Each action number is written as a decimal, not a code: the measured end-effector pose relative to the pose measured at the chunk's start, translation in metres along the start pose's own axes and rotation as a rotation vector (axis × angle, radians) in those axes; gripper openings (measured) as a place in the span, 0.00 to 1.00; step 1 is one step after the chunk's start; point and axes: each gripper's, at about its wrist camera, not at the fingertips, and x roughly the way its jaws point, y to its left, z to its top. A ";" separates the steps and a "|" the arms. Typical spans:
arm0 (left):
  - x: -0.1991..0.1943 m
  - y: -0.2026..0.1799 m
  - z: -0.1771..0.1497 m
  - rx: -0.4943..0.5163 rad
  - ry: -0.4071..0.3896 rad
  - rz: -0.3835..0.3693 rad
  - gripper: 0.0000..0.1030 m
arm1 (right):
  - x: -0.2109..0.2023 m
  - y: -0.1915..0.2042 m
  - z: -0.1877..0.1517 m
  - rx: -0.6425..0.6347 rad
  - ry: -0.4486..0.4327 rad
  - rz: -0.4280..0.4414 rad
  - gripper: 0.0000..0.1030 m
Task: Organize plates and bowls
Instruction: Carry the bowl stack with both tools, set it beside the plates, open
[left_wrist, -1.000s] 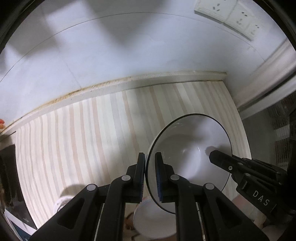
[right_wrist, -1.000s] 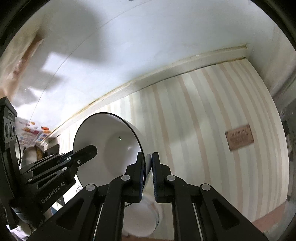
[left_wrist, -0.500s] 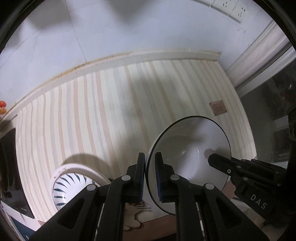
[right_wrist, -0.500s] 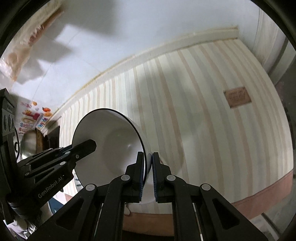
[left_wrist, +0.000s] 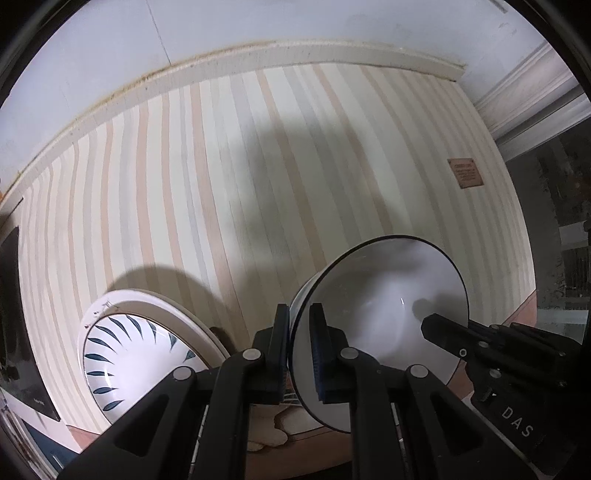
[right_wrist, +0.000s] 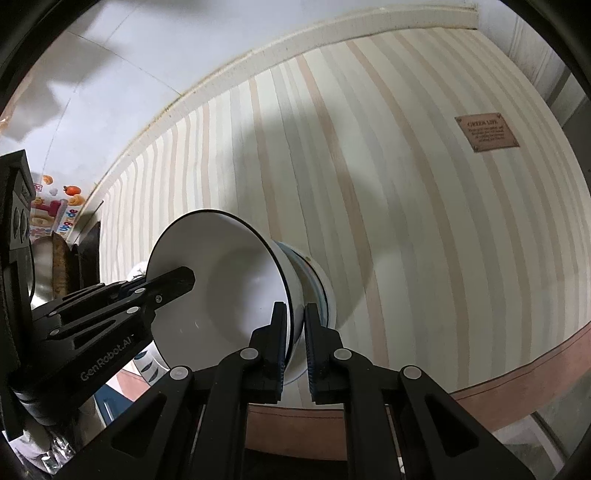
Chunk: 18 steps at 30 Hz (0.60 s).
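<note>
Both tongs have descended toward the striped table (left_wrist: 229, 192), bringing the white bowl (left_wrist: 388, 306) low beside the leaf-patterned plate (left_wrist: 122, 354); set-down appears imminent. The left tongs (left_wrist: 300, 350) and right tongs (right_wrist: 295, 347) are each pressed nearly together, pinching opposite sides of the bowl's rim.

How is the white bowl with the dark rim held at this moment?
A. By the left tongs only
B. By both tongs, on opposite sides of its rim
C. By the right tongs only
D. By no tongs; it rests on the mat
B: the left tongs and the right tongs each pinch the rim of the white bowl.
</note>
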 end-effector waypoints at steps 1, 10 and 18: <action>0.002 0.000 0.000 -0.002 0.004 0.001 0.09 | 0.002 -0.001 0.000 0.000 0.004 -0.001 0.11; 0.011 -0.004 -0.005 0.002 0.020 0.031 0.09 | 0.011 -0.002 0.001 -0.005 0.025 -0.001 0.11; 0.018 -0.006 -0.004 0.011 0.036 0.052 0.09 | 0.014 -0.002 0.004 -0.001 0.042 0.002 0.12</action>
